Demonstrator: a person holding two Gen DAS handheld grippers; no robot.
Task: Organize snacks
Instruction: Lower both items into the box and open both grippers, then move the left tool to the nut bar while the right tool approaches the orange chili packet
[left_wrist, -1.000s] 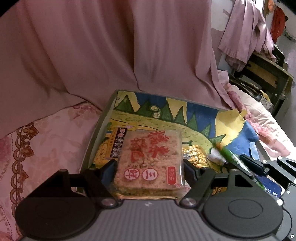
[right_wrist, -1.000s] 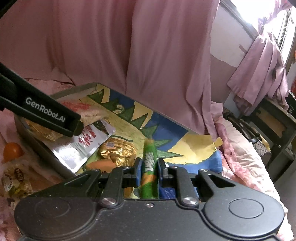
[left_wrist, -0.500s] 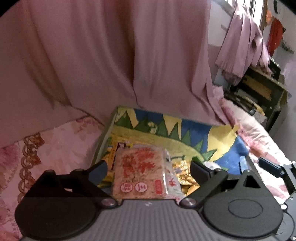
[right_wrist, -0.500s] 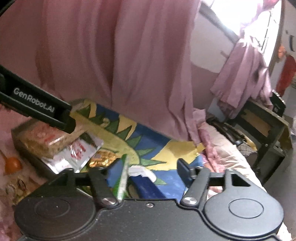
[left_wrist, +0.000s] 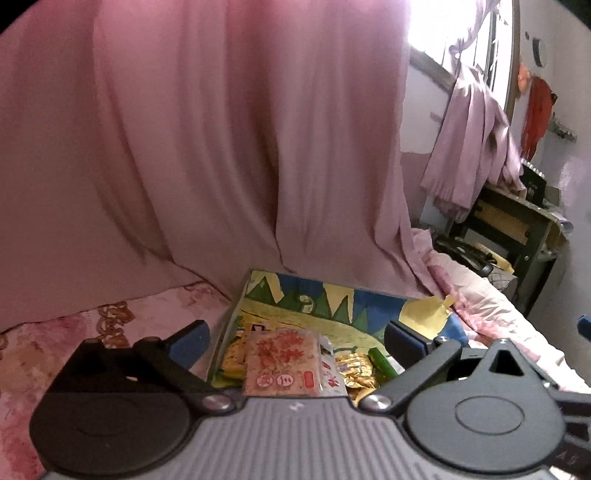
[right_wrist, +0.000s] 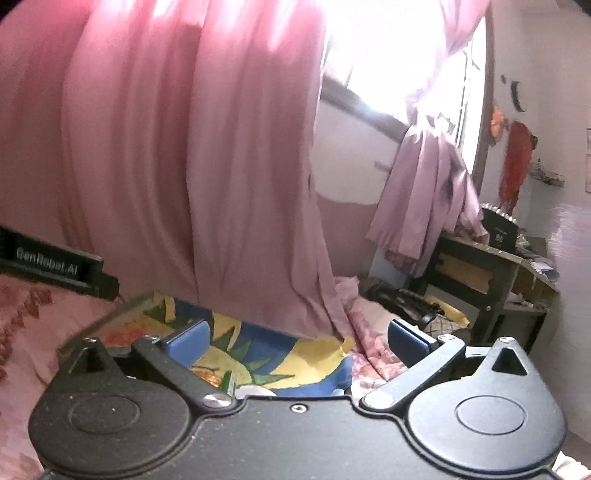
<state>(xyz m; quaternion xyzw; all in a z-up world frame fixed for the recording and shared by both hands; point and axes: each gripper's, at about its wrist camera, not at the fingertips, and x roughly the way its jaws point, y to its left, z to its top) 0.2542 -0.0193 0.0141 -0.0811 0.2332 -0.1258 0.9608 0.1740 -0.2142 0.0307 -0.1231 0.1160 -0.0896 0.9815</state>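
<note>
Left gripper (left_wrist: 295, 338): jaws just opened wide, empty; rice-cracker pack (left_wrist: 282, 363) below, between fingertips, long axis toward camera. Right gripper (right_wrist: 297, 341): likewise spread, empty; green stick (right_wrist: 228, 382) below left finger.

A pink curtain (left_wrist: 207, 155) fills the upper left; a knotted lilac curtain (right_wrist: 421, 192) hangs right; a dark wooden desk (right_wrist: 495, 273) stands lower right.

Soft matt cloth in the pink curtain (left_wrist: 221, 147). Glossy clear plastic over the rice cracker pack (left_wrist: 282, 363), crinkled gold foil wrappers (left_wrist: 354, 369) beside. Ribbed matt plastic on the left tongs (left_wrist: 295, 338); flowered bedsheet (left_wrist: 55, 332), cloth too.
</note>
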